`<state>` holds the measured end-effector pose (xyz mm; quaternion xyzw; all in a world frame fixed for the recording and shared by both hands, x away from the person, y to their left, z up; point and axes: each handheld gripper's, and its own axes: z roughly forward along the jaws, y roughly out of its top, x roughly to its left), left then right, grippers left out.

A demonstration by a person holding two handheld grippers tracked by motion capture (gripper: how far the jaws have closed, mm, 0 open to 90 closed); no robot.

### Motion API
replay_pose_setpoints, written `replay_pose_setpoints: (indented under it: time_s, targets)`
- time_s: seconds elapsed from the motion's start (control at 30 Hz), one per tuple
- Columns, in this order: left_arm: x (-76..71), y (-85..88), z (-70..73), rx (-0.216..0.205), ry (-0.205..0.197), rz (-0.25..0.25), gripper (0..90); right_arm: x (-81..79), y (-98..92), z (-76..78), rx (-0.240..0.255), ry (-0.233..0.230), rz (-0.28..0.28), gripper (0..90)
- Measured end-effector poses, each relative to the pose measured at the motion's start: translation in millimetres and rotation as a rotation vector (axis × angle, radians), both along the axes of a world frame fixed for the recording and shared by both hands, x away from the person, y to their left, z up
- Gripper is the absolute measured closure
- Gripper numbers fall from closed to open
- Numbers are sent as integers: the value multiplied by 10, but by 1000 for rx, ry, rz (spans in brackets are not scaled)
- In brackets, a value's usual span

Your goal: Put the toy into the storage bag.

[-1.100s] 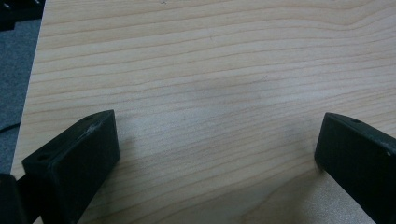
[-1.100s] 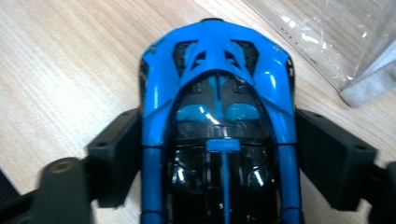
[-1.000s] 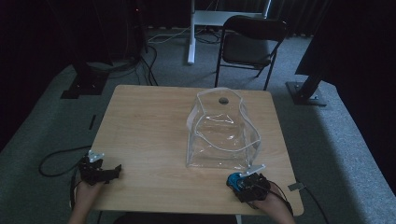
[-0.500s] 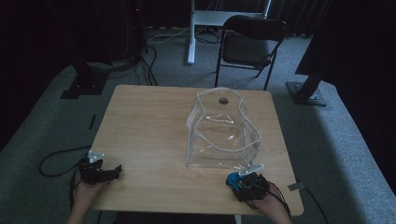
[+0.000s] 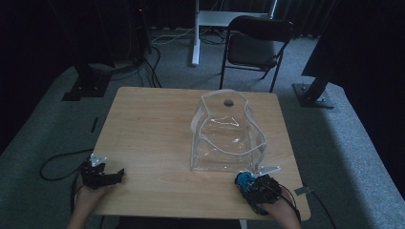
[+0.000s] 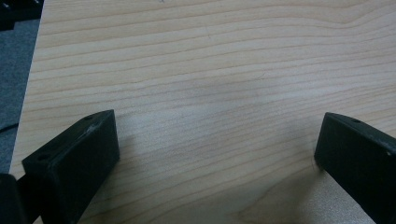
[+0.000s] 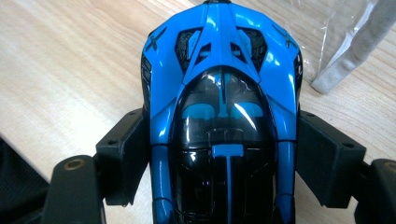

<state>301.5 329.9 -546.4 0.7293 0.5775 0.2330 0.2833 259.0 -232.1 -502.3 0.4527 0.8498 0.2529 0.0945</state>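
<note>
Grip comes first: the right gripper (image 5: 249, 182) clamps a blue toy car (image 7: 223, 116) across its sides, pads pressed on both flanks, just in front of the clear bag (image 5: 226, 133) at the table's (image 5: 153, 124) near right corner. To do this step well, I judge the car should be lifted level above the bag's open rim and lowered straight in, since the soft walls and the white strap (image 7: 355, 51) just beside the car's nose could catch it. Well to the left of the bag, the left gripper (image 5: 102, 175) rests with jaws wide and nothing between them. Beyond the bag stands a folding chair (image 5: 255, 45).
</note>
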Motion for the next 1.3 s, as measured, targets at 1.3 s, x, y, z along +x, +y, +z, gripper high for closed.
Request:
replay_pose_setpoints:
  time_s: [1.3]
  targets:
    - [-5, -20, -2, 0, -3, -22, 3, -239, -20, 987, 212, -257, 62, 248]
